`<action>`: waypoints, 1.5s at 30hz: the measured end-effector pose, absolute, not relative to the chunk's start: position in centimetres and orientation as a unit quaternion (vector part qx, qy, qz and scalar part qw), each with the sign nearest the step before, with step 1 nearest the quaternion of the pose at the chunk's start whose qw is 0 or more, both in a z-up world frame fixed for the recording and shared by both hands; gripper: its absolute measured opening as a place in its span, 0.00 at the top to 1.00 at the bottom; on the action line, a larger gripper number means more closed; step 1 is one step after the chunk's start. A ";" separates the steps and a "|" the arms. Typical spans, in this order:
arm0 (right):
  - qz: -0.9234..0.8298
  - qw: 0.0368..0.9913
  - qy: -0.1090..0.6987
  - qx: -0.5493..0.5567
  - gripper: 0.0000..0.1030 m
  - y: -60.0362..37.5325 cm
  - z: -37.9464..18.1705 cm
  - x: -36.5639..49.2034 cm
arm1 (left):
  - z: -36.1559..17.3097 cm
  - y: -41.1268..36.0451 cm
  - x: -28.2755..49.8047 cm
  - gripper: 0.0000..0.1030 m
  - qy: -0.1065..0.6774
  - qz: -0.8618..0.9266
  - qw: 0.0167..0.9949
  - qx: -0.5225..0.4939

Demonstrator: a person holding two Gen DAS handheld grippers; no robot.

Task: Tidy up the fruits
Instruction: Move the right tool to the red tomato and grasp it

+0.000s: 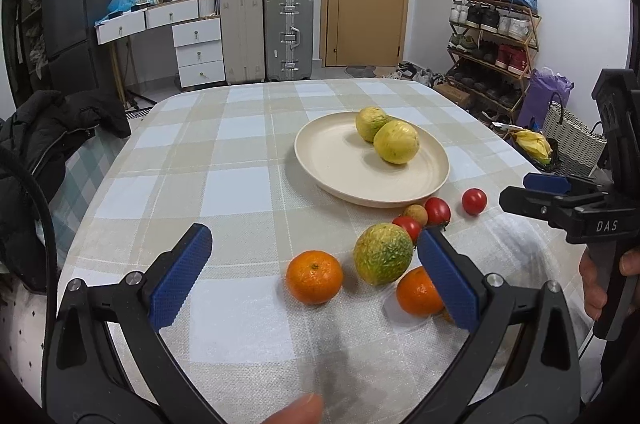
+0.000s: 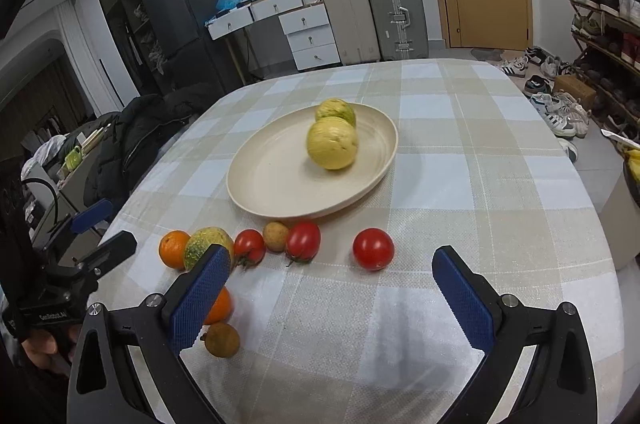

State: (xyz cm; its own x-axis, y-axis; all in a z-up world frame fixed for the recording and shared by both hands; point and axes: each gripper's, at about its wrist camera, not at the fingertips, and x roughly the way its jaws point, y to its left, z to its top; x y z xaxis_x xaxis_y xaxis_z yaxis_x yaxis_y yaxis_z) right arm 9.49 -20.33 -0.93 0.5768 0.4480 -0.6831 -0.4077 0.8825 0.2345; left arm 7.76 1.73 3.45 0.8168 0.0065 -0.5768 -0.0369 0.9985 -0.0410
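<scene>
A cream plate [image 1: 332, 159] [image 2: 280, 179] holds two yellow fruits [image 1: 397, 141] [image 2: 332, 143]. In front of it on the cloth lie three tomatoes [image 2: 373, 248], a small brown fruit [image 2: 275, 236], a green-yellow fruit [image 1: 383, 254] [image 2: 208, 244] and two oranges [image 1: 314, 277] [image 1: 418, 292]. Another small brown fruit [image 2: 222, 340] sits nearest me. My left gripper [image 1: 316, 240] stands open above the oranges and the green-yellow fruit, gripping nothing. My right gripper [image 2: 332, 256] is open too, just short of the tomatoes, and its left finger hides part of one orange [image 2: 219, 306].
The checked tablecloth [image 1: 240, 143] covers a rounded table. A black jacket [image 1: 48, 143] hangs over a chair at the left edge. Behind are suitcases [image 1: 288, 35], white drawers [image 1: 198, 51], a door and a shoe rack [image 1: 492, 35]. A woven basket [image 1: 572, 139] stands right of the table.
</scene>
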 end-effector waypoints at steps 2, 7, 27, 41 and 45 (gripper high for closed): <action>0.241 0.888 0.392 0.026 0.00 -20.4 -0.9 9.4 | 3.5 1.8 7.6 0.00 0.302 0.008 0.953 -0.029; 0.238 0.888 0.393 0.025 0.00 -20.3 -1.0 9.3 | 3.7 1.9 7.6 0.00 0.300 0.011 0.953 -0.037; 0.189 0.874 0.448 -0.030 0.17 -20.5 -5.2 11.4 | 1.3 2.9 9.8 0.00 0.336 0.025 0.941 -0.041; 0.175 0.872 0.451 -0.074 0.30 -19.1 -6.0 12.8 | 0.3 3.7 10.5 0.00 0.354 0.032 0.933 -0.048; 0.172 0.871 0.451 -0.091 0.45 -18.6 -5.9 13.1 | 0.0 4.0 10.7 0.00 0.356 0.036 0.933 -0.050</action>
State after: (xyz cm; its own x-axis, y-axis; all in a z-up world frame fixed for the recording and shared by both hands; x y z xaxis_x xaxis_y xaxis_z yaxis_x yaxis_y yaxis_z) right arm 13.09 -18.61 -5.92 0.5340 0.2177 -0.8170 -0.3823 0.9240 -0.0036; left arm 10.72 3.98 0.02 0.7441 0.0318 -0.6673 -0.1026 0.9925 -0.0672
